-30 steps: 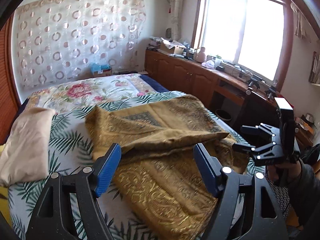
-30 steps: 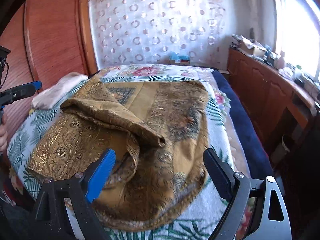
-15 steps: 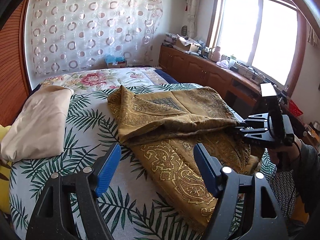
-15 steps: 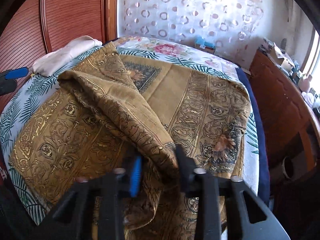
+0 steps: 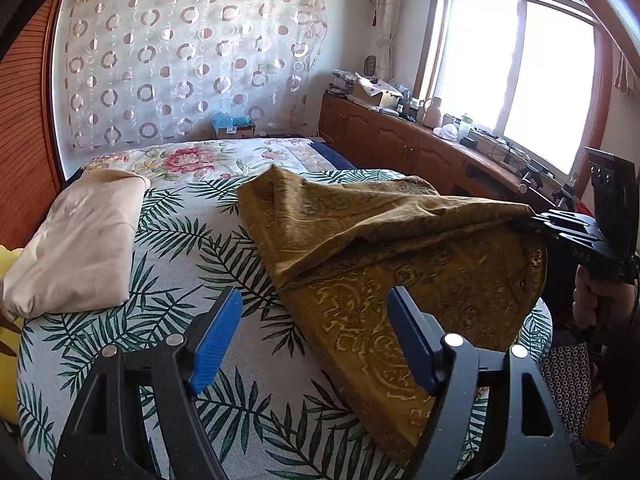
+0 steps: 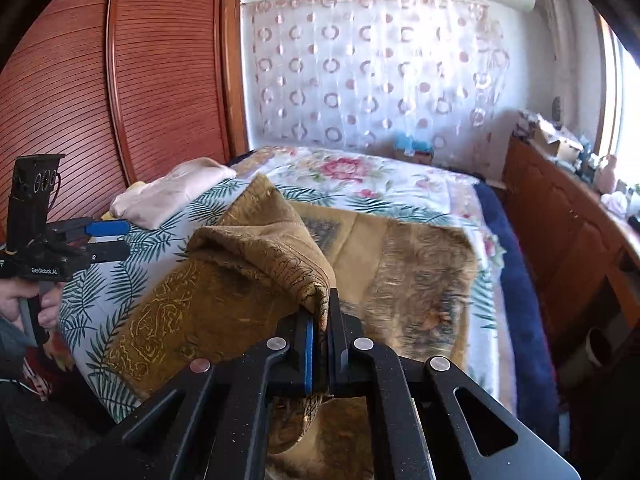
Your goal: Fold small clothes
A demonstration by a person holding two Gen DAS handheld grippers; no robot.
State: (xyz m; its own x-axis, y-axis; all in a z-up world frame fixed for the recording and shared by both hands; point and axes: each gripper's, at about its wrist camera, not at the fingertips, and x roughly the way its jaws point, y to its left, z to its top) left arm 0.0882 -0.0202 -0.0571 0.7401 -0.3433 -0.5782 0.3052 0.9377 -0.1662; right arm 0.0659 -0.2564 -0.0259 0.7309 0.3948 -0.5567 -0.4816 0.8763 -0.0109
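Observation:
A golden-brown patterned cloth (image 5: 400, 248) lies crumpled on the leaf-print bed (image 5: 192, 256); it also shows in the right wrist view (image 6: 248, 272). My right gripper (image 6: 320, 328) is shut on a bunched edge of the cloth and lifts it off the bed; in the left wrist view it (image 5: 536, 220) holds the cloth at the right. My left gripper (image 5: 316, 336) is open and empty above the bed's near edge, left of the cloth; it also shows in the right wrist view (image 6: 116, 240).
A folded beige garment (image 5: 80, 240) lies on the bed's left side. A wooden cabinet (image 5: 400, 140) with clutter runs under the window on the right. A wooden wardrobe (image 6: 120, 100) stands left of the bed.
My right gripper closed on the cloth's edge and lifted it up and toward the bed's right side. My left gripper drew back to the left, still open.

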